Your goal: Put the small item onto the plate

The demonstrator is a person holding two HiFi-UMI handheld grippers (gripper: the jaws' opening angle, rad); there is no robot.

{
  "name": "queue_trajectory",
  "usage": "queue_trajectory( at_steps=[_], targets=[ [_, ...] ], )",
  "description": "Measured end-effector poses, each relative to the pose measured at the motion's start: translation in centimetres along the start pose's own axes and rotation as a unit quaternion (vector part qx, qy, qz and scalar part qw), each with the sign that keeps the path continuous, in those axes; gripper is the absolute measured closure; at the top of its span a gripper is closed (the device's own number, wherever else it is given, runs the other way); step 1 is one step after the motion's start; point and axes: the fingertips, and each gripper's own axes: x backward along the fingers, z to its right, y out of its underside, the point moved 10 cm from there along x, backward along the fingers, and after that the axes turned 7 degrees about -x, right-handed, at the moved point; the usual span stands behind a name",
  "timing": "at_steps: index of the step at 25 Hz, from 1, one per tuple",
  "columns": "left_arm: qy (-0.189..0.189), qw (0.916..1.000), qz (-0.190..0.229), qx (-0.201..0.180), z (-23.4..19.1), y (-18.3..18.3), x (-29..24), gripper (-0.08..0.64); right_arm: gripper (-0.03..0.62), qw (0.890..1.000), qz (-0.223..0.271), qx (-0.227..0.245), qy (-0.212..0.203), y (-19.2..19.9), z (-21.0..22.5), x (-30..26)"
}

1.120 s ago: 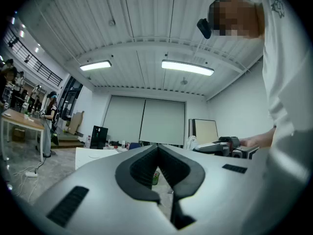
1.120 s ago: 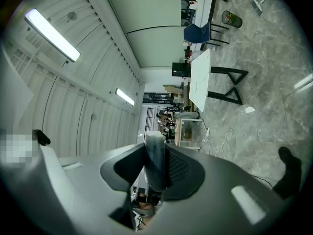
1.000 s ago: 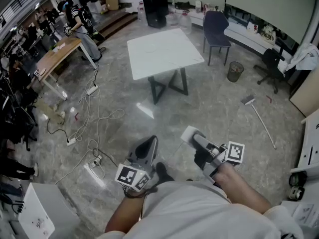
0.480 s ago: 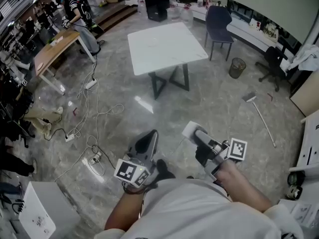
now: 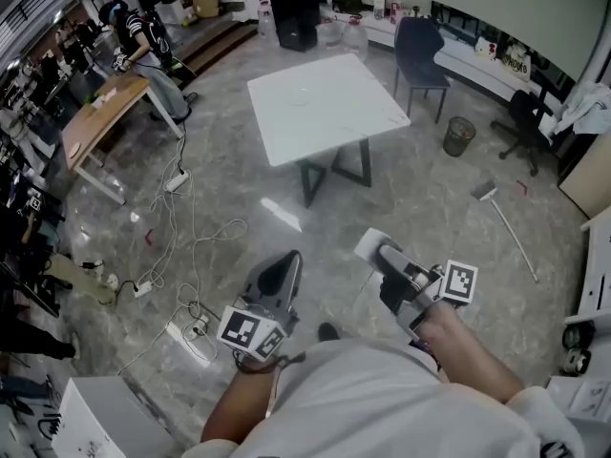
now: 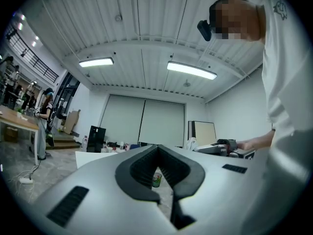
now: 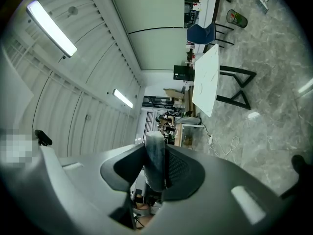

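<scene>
the person stands on a grey stone floor (image 5: 430,208) and holds both grippers low in front of the body, pointing about level toward a white table (image 5: 334,113) that is well apart from them

the right gripper (image 5: 380,253) is closed on the small item (image 5: 368,245), a flat whitish piece. in the head view the piece sticks out beyond the jaw tips, over the floor. in the right gripper view the small item (image 7: 155,153) stands edge-on between the two dark pads, and both pads press on it. the marker cube (image 5: 459,282) sits at the back of this gripper, near the wrist

the left gripper (image 5: 287,260) holds nothing. in the left gripper view its jaws meet at the tips, and only the curved hollow of the pads leaves a small gap, through which a bit of floor and a far green container (image 6: 156,179) are seen. the same view also shows the right gripper (image 6: 222,147) at the right, level with the left one

on the table top there is a faint round outline (image 5: 304,92). it may be the plate, but i cannot tell for sure from here. so the small item is not on any plate; it is in the right gripper, far from the table

behind the table there are a dark blue chair (image 5: 417,51) and a black cabinet (image 5: 294,8). a waste bin (image 5: 458,136) stands to the right of the table. cables (image 5: 191,246) lie on the floor at the left, beside a wooden desk (image 5: 100,113)
</scene>
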Motion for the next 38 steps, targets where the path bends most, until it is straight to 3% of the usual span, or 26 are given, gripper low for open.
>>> queue_trajectory(
  at_steps=[10,14,23,31,38],
  targets=[
    [0.012,0.9998,0.001,-0.014,-8.1,-0.8,0.2,0.554,0.489,1.0,0.02,0.014,0.0,-0.3,0.7,-7.1],
    [0.007,0.9997,0.0,-0.024,-9.8,-0.7,0.0,0.554,0.489,1.0,0.02,0.017,-0.002,-0.8,0.7,-9.2],
    [-0.002,1.0,0.004,-0.005,-13.1,-0.1,-2.8,0.554,0.489,1.0,0.002,0.008,-0.002,-3.8,1.9,-14.0],
    [-0.011,0.9999,-0.004,0.001,-16.7,1.3,-9.6,0.554,0.489,1.0,-0.013,-0.001,-0.003,-10.8,3.4,-18.9],
    [-0.022,0.9997,-0.004,-0.001,-19.9,1.4,-19.1,0.554,0.489,0.999,-0.036,-0.009,0.001,-19.7,4.5,-23.3]
  ],
)
